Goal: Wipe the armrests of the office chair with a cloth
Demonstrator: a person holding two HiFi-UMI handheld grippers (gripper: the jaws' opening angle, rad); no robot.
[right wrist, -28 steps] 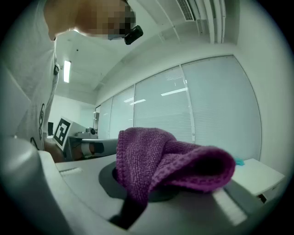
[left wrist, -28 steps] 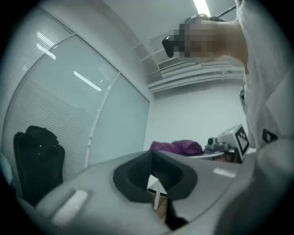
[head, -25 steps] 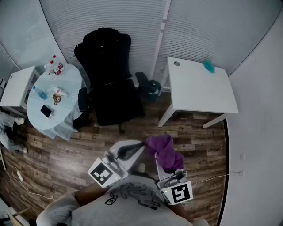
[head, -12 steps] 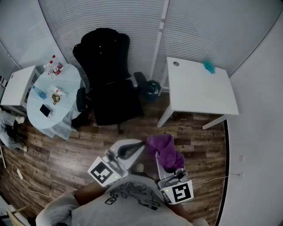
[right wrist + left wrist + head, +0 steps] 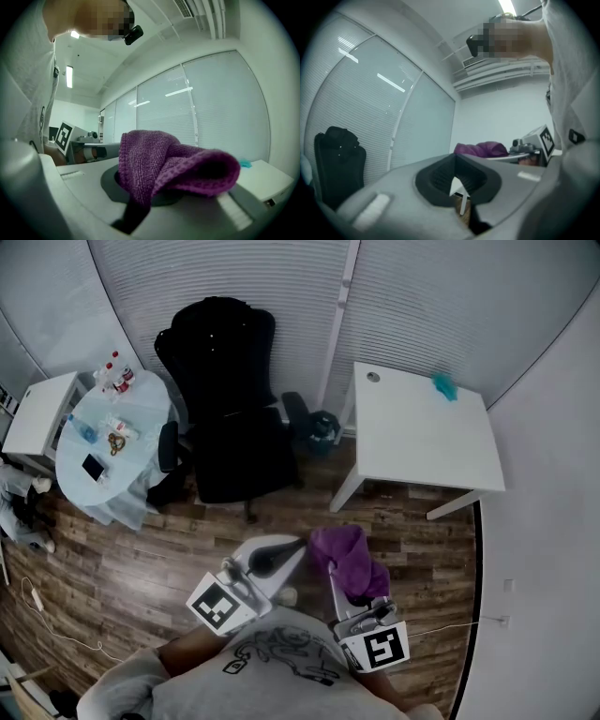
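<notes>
The office chair [image 5: 225, 418] and everything around it have slid a little toward the left edge of the head view, while both grippers sit where they were in that view. I read this as the person's head shifting slightly, not as any approach to the chair.

The right gripper [image 5: 336, 568] is clamped on the purple cloth [image 5: 349, 559]; the right gripper view shows the cloth [image 5: 173, 164] bunched over the closed jaws, folded and hanging off one side. The left gripper [image 5: 286, 551] hangs beside it, on the side of the chair's front, with its jaws together and nothing between them.

Both grippers and the cloth are in front of the chair and well apart from it, with bare wood floor [image 5: 141, 559] between. The chair's two armrests, one [image 5: 167, 446] on the round table's [image 5: 112, 446] side and one [image 5: 295, 413] on the white desk's [image 5: 422, 427] side, are untouched.

Wiping is not yet begun. The cloth is secured, so the next step is likely a reach toward the chair, probably to the desk-side armrest, which lies nearer the cloth.
</notes>
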